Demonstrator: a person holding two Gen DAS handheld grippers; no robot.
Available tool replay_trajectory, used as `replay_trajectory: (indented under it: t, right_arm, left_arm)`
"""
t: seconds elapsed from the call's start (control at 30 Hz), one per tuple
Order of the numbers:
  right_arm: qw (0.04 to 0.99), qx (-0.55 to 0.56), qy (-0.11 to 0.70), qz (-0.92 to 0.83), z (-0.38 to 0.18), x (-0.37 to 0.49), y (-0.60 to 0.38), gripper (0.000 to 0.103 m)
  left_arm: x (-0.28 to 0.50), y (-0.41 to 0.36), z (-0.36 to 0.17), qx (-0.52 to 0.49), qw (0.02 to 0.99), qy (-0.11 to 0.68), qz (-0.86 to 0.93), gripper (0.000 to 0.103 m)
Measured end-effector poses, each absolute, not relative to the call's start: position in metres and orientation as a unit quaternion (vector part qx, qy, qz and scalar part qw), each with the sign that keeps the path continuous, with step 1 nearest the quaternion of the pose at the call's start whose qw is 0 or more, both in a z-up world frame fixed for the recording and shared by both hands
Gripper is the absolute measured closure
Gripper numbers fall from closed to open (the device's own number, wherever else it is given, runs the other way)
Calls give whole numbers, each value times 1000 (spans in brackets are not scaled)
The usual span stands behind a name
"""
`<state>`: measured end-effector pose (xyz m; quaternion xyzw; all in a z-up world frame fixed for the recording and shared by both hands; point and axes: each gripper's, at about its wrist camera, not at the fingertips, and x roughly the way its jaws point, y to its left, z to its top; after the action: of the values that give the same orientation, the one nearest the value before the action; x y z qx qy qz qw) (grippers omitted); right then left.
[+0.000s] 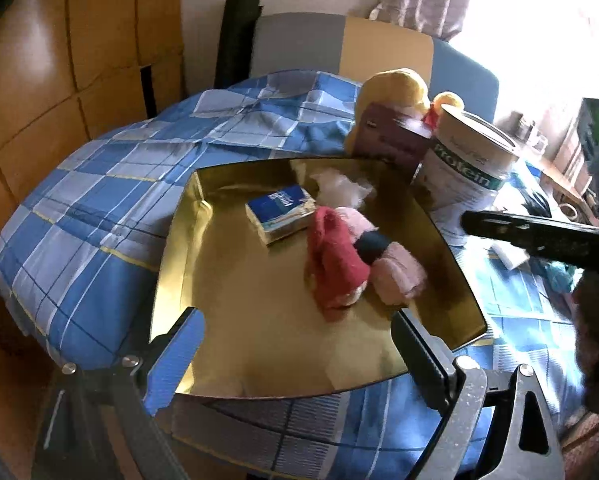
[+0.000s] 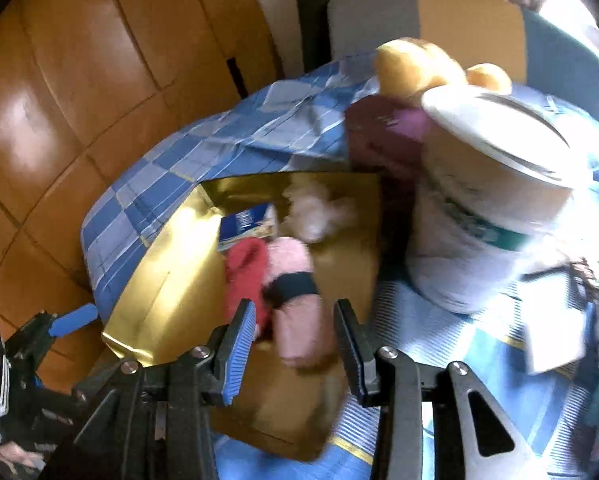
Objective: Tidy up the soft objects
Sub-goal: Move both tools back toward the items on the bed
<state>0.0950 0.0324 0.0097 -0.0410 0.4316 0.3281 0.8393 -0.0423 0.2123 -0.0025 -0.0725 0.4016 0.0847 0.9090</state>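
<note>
Checked bedspread [image 1: 99, 200] under gold tray [image 1: 187, 248], both grippers wide.

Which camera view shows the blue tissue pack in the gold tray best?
The left wrist view. The small blue tissue pack lies sharp and whole on the shiny gold tray, beside the red knitted sock. In the right wrist view the pack is blurred, and the sock covers part of it.

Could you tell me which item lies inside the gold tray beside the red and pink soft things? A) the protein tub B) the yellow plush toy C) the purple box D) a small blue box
D: the small blue box rests on the gold tray floor next to the red soft item, while the other options sit outside it.
</note>
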Motion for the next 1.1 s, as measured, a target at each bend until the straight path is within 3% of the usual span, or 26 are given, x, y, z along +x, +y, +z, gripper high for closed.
replay_trajectory:
  t: [0.47, 0.8, 1.1]
  right_arm:
    - [910, 53, 387, 140, 33, 116, -159, 62]
    - [894, 199, 386, -113, -14, 122, -325, 62]
    - [875, 278, 386, -89, -21, 120, -341, 62]
  left_arm:
    - [-28, 153, 8, -7, 914, 403, 29, 8]
    - [2, 87, 5, 25, 901, 430, -40, 8]
    - [41, 6, -4, 107, 889, 425, -128, 8]
